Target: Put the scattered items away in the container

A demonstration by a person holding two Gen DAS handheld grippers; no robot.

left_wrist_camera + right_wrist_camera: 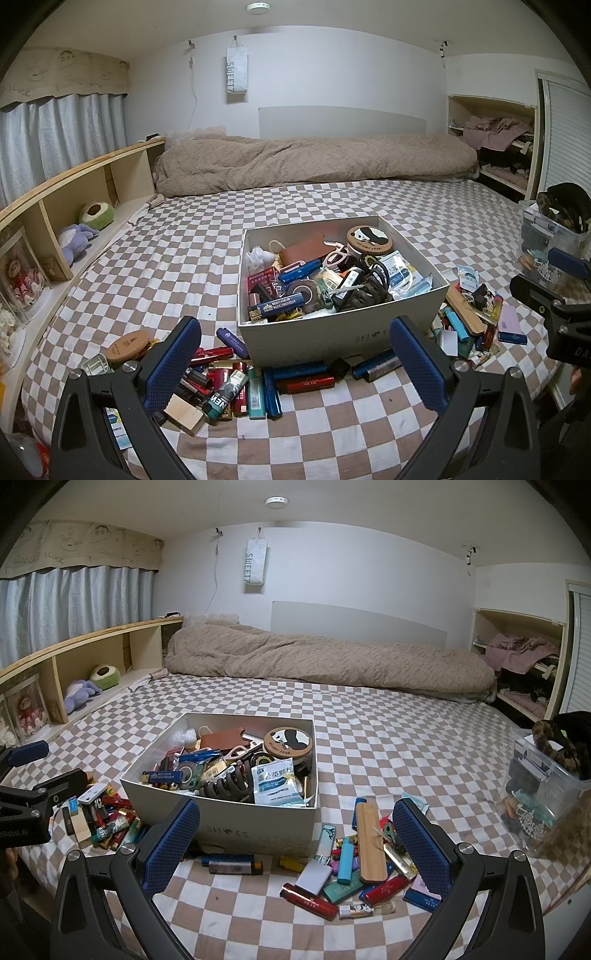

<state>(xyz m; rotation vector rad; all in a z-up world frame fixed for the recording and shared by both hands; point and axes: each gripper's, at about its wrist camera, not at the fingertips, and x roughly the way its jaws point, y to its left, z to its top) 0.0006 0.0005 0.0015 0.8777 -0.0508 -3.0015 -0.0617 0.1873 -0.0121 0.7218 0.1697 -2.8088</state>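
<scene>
A white shoe box sits on the checkered bed, filled with small items. Lighters and small items lie scattered at its front left, and another pile with a bamboo case lies at its front right. My left gripper is open and empty, above the left pile in front of the box. My right gripper is open and empty, above the right pile. Each gripper shows at the edge of the other's view, the right one and the left one.
A clear plastic bin with hair accessories stands at the right bed edge. A rolled beige duvet lies at the far end. A wooden shelf with plush toys runs along the left side.
</scene>
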